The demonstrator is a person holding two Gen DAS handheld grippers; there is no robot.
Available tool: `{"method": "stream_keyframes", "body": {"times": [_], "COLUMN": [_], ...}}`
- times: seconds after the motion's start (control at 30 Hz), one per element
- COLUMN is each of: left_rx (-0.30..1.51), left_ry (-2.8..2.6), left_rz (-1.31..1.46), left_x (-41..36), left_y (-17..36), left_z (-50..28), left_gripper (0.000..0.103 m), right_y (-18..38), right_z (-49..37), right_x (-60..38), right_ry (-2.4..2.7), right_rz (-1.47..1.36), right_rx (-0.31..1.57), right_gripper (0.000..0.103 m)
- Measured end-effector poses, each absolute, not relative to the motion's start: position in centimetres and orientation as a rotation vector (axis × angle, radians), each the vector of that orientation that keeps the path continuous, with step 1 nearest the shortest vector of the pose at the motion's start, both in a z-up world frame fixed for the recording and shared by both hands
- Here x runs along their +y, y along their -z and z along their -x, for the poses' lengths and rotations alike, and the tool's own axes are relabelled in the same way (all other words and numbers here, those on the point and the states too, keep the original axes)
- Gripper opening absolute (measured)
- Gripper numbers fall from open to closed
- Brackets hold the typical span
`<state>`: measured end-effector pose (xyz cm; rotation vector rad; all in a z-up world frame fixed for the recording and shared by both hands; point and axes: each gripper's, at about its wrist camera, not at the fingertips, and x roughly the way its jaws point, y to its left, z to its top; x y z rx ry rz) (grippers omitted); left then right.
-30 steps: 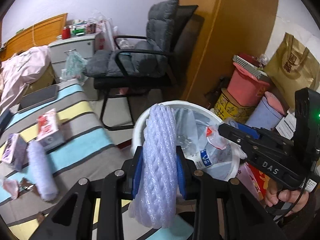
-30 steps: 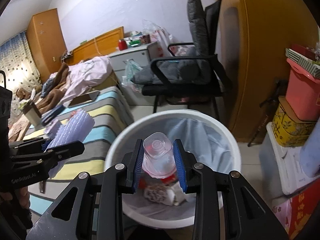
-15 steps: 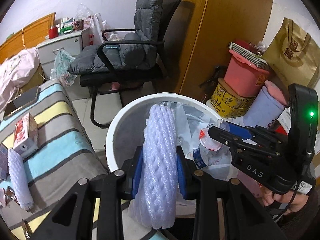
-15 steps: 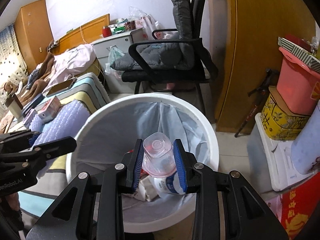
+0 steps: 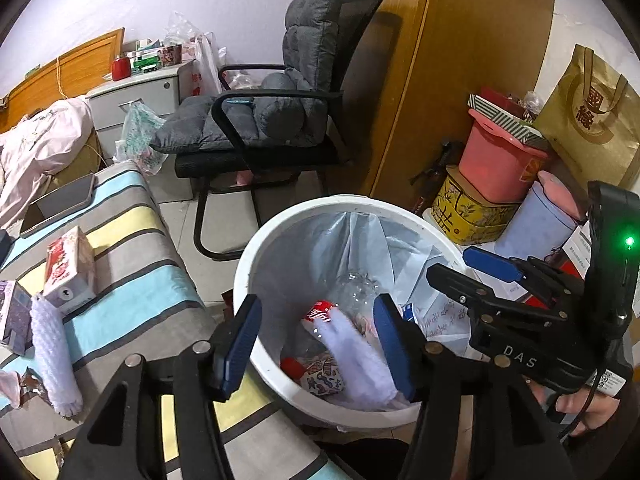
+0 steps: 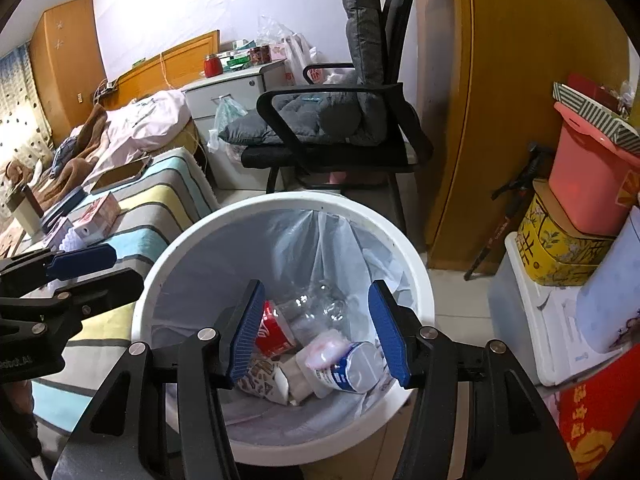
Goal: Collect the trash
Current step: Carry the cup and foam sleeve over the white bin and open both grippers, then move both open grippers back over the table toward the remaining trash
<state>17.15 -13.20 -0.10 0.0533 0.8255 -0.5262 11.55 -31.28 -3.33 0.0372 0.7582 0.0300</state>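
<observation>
Trash bin (image 6: 416, 276) beside striped bed (image 5: 132, 280) and chair (image 5: 280, 140); both grippers' jaws opening, empty.

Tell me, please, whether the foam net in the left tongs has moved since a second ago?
Yes. It has dropped out of the left tongs, whose jaws are opening, and now lies blurred inside the white bin, below its rim.

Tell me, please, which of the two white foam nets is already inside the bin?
The foam net lying slanted among the trash in the white bin, below the left claw. The other net lies on the striped cloth beside the cartons.
</observation>
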Motion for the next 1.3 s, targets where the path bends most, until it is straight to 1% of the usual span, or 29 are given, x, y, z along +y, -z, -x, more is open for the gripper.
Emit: {"method": "stream_keyframes", "body": {"times": [0.67, 1.3], "left_rx": [0.753, 0.691], "left_ry": [0.445, 0.248], "left_rz": [-0.012, 0.038], "left_x": [-8.2, 1.1], "left_y": [-2.1, -2.9], "left_z": [-14.5, -11.4], "left_gripper": [0.062, 0.065], "right_y": [1.7, 0.7], "right_z": [-10.0, -9.2], "right_x": [-28.4, -21.8], "right_ry": [-0.072, -0.197], "right_rz": [-0.020, 0.022], "right_rx": [0.699, 0.656], "right_gripper": [0.056, 0.056]}}
